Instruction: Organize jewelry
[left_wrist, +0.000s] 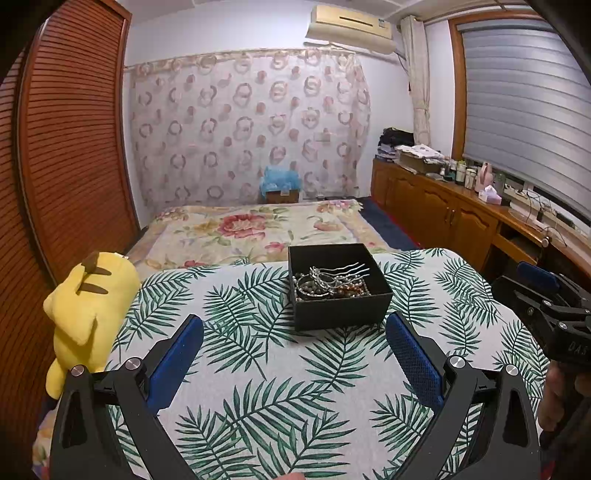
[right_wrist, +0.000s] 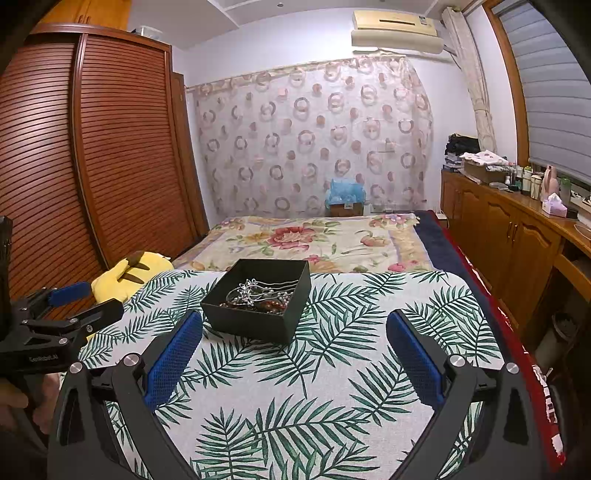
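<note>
A black box (left_wrist: 340, 291) sits open on the worktop (left_wrist: 258, 369), which is covered by a cloth printed with green palm leaves. Inside the box lies a tangle of jewelry (left_wrist: 330, 282): beaded bracelets, dark and amber, and a silver hair comb with wavy prongs resting on top.

The left tool (left_wrist: 294, 334) is released, its 2 blue-padded fingers spread wide above the cloth, with the box just beyond and between them, slightly toward the right finger. It grasps nothing. The right tool (right_wrist: 294, 334) is likewise spread and empty; in its view the box (right_wrist: 258, 299) stands ahead and nearer its left finger (right_wrist: 173, 354). Neither tool touches the box.

Each tool shows at the edge of the other's view, gripped by a hand (left_wrist: 557, 398).

A yellow plush toy (left_wrist: 86, 314) leans at the worktop's left edge. Behind the worktop is a bed (left_wrist: 251, 229) with a floral cover, and a wooden louvered wardrobe (right_wrist: 92, 147) stands to the left.
</note>
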